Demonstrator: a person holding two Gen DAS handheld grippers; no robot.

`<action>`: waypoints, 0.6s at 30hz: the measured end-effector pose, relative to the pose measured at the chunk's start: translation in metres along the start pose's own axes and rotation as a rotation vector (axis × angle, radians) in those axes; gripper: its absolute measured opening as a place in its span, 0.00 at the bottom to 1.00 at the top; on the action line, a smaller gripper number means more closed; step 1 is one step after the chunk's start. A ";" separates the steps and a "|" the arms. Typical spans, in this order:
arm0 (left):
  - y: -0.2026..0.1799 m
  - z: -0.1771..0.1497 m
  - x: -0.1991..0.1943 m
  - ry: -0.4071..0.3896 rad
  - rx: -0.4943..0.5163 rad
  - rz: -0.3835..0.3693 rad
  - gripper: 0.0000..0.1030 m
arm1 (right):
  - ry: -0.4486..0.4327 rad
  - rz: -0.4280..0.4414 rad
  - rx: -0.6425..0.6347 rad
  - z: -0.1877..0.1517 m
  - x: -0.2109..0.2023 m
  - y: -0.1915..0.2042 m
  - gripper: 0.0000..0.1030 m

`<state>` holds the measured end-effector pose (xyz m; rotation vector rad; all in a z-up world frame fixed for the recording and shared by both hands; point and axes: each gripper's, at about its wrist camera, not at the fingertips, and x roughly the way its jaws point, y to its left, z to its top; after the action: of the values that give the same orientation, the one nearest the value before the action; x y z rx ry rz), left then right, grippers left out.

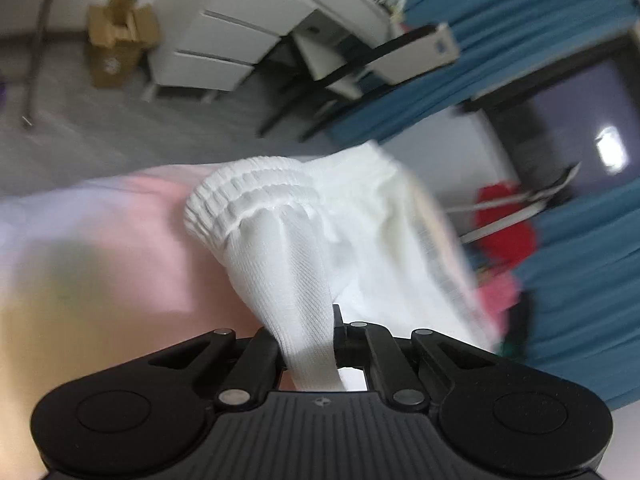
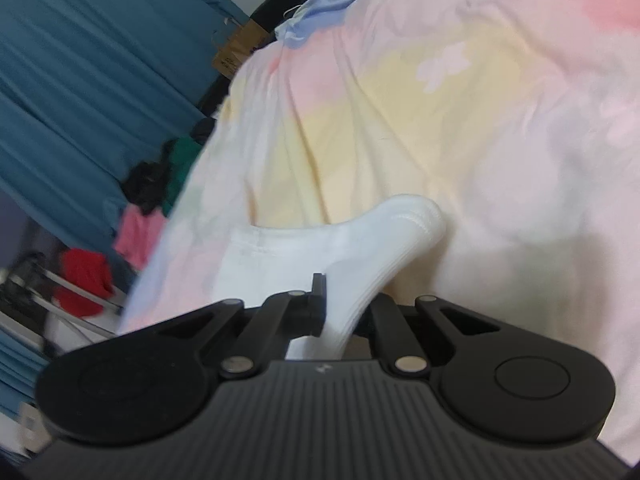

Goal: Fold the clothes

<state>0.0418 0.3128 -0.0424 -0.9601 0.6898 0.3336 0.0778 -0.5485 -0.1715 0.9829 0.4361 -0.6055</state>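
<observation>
The left wrist view alone shows the room: a white drawer unit (image 1: 216, 44) with 3 drawer fronts, and beside it on the grey floor (image 1: 120, 136) a brown cardboard box (image 1: 116, 40) with its flaps open; what lies in it cannot be told. The same view shows the white garment (image 1: 304, 232) sharply, its ribbed elastic band bunched at the top and the knit cloth narrowing down into the left gripper (image 1: 310, 344), whose jaws are pinched tight on it. The right wrist view shows far more of the pastel bedsheet (image 2: 460, 112), patterned in pink, yellow and pale blue, which fills most of that picture; the white garment (image 2: 360, 248) lies on it, blurred, with its ribbed end curled over to the right. The right gripper (image 2: 340, 312) is clamped narrow on a fold of this cloth. Both views catch blue curtains (image 2: 80, 80) and a heap of red, pink and dark clothes (image 2: 92, 276) past the edge of the bed.
</observation>
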 end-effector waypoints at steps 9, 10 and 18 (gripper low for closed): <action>-0.024 -0.025 0.008 0.026 0.313 0.302 0.28 | 0.050 -0.108 -0.014 -0.012 -0.003 -0.011 0.09; -0.028 -0.027 0.005 0.007 0.345 0.314 0.38 | 0.036 -0.112 -0.036 -0.012 -0.009 -0.006 0.12; -0.080 -0.078 -0.039 -0.263 0.619 0.318 0.81 | -0.077 -0.079 -0.260 -0.023 -0.060 0.048 0.70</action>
<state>0.0262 0.2057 0.0044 -0.2103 0.6460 0.4788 0.0620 -0.4922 -0.1162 0.6955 0.4736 -0.6381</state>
